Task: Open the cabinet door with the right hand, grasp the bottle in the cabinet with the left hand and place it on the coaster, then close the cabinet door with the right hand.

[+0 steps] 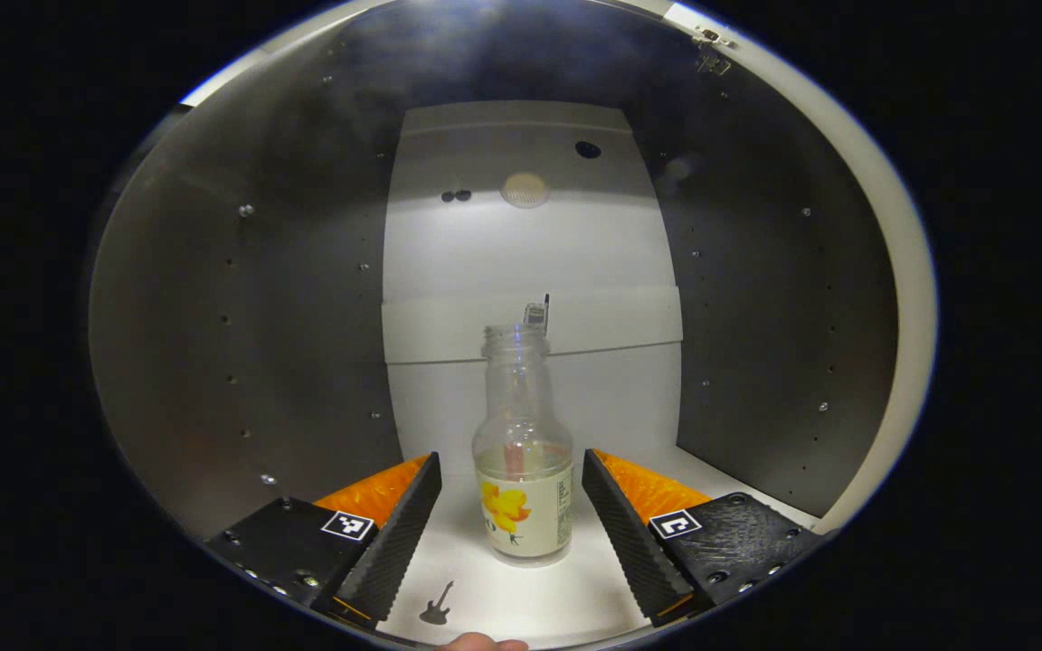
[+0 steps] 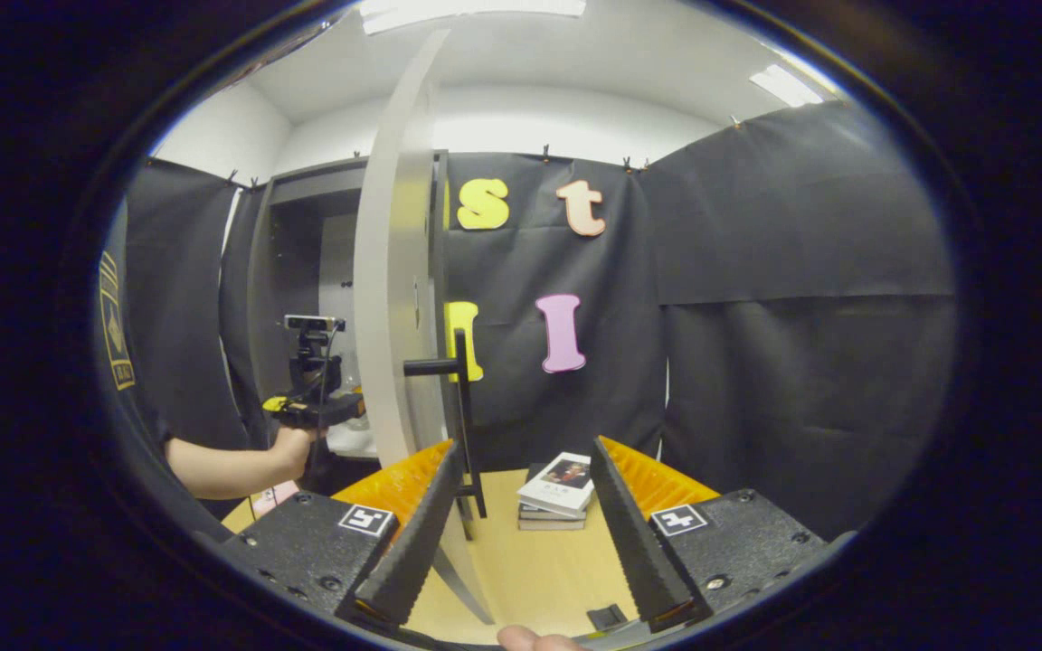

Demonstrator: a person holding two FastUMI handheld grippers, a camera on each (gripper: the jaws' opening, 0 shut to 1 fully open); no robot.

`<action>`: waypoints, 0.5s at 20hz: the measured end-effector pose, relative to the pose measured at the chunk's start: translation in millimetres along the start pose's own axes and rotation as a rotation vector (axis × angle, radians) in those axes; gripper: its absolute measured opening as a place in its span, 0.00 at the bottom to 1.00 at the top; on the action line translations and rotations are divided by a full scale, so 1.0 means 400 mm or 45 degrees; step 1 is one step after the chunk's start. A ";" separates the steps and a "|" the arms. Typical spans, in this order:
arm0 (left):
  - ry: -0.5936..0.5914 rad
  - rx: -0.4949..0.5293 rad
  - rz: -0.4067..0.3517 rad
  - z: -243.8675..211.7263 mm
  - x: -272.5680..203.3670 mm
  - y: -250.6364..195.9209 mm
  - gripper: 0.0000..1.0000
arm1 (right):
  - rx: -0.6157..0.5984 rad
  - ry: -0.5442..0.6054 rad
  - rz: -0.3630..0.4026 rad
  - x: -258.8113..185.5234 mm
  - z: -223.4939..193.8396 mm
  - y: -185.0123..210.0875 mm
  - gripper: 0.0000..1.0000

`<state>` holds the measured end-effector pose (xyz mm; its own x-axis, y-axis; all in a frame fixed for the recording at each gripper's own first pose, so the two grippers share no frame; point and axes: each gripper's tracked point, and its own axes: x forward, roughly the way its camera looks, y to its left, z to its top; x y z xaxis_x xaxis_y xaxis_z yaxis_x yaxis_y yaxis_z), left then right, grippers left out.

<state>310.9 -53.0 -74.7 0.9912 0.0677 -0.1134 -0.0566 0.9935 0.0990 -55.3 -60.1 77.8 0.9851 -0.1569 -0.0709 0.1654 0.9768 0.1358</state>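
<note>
bottle (image 1: 523, 452) stands on cabinet floor (image 1: 575, 597); books (image 2: 558, 493) on table (image 2: 530, 579).

left tongs (image 1: 512, 506): spread wide, level | right tongs (image 2: 521, 533): spread wide, level

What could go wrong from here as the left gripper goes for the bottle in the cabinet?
1. The bottle is tall, narrow and uncapped; a bump from one finger of the open left gripper could tip it.
2. The door stands open beside the right gripper; if it swings back, it could hit the left arm.
</note>
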 end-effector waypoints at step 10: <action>0.104 -0.056 -0.022 -0.035 0.028 -0.024 0.76 | 0.010 -0.003 0.088 0.027 -0.013 0.009 0.95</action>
<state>321.0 -60.6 -90.7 0.9792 0.0563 -0.1949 -0.0468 0.9975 0.0530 -44.3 -57.4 72.5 0.9943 -0.0895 -0.0584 0.0973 0.9841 0.1483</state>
